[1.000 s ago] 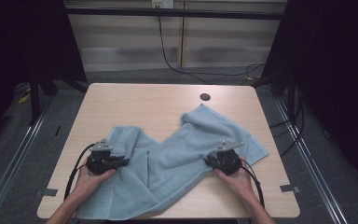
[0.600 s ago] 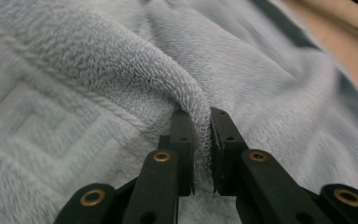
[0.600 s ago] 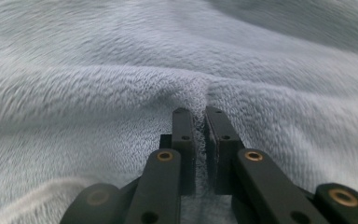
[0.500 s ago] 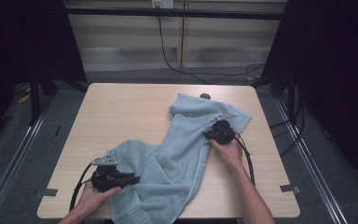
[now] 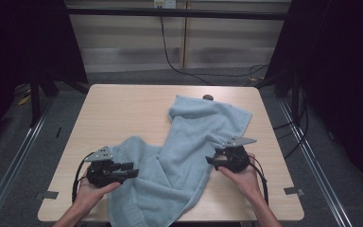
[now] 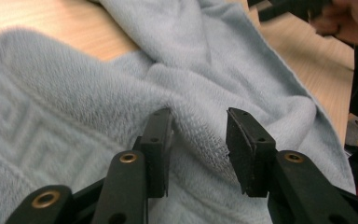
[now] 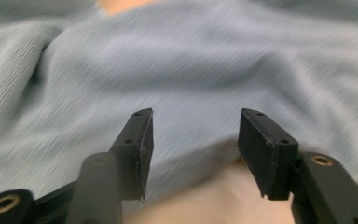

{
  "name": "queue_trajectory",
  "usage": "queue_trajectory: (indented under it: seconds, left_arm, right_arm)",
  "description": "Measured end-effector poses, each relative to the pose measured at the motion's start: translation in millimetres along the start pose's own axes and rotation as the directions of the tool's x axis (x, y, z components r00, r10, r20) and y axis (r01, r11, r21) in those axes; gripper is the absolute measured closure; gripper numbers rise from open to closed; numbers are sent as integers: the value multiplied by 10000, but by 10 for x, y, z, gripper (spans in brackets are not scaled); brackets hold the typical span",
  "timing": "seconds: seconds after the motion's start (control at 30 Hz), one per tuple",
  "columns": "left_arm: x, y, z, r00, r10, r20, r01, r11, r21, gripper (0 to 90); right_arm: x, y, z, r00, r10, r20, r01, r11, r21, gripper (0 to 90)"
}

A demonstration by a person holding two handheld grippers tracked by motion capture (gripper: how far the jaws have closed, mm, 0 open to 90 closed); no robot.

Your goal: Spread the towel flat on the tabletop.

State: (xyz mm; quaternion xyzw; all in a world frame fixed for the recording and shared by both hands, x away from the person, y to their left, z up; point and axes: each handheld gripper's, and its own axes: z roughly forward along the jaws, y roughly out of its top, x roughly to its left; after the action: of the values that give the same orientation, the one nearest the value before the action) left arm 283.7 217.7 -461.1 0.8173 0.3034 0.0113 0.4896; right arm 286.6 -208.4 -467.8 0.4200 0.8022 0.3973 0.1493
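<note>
Releasing after a fold: both the left claw (image 5: 131,172) and right claw (image 5: 211,160) have just been opening, jaws apart, gripping nothing. Towel (image 5: 189,156) lies rumpled mid-table (image 5: 123,109). Next, regrasp an edge, likely.

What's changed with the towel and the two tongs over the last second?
Both tongs have just opened and let go of the light blue terry towel. The right tongs had carried their corner across the table and are now back near the person. The left tongs moved little. The towel stays rumpled on the wooden table.
</note>
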Motion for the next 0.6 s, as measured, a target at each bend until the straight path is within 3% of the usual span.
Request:
queue_trajectory:
  seconds: [0.2, 0.23, 0.33, 0.43, 0.5, 0.53, 0.57, 0.6]
  left_arm:
    - [36, 59, -24, 10000, 97, -20, -98, 9998, -187, 599]
    - [49, 67, -24, 9998, 174, -79, -176, 9997, -156, 599]
    - [152, 92, 39, 9984, 388, -423, -382, 9992, 129, 588]
    - [328, 71, 197, 9942, 362, -1009, -307, 9980, 561, 569]
    - [412, 43, 271, 9938, 274, -1077, -176, 9957, 908, 572]
    - [443, 11, 314, 9929, 340, -1139, -207, 9930, 1160, 585]
    - [451, -7, 325, 9925, 413, -1153, -264, 9914, 1279, 621]
    - [450, -28, 335, 9913, 514, -1210, -343, 9897, 1390, 647]
  right_arm:
    - [241, -225, -43, 9987, -327, -386, 347, 9980, 528, 392]
    - [303, -275, -29, 9971, -218, -723, 256, 9983, 519, 368]
    - [368, -313, 9, 9955, -319, -888, 374, 9975, 603, 356]
    - [421, -317, 100, 9954, -352, -891, 420, 9962, 758, 340]
    - [447, -302, 163, 9955, -507, -804, 575, 9948, 841, 342]
    - [459, -292, 188, 9953, -597, -768, 666, 9937, 903, 371]
    - [478, -283, 210, 9952, -874, -437, 913, 9910, 974, 474]
    - [479, -277, 215, 9937, -1080, -297, 1104, 9891, 975, 517]
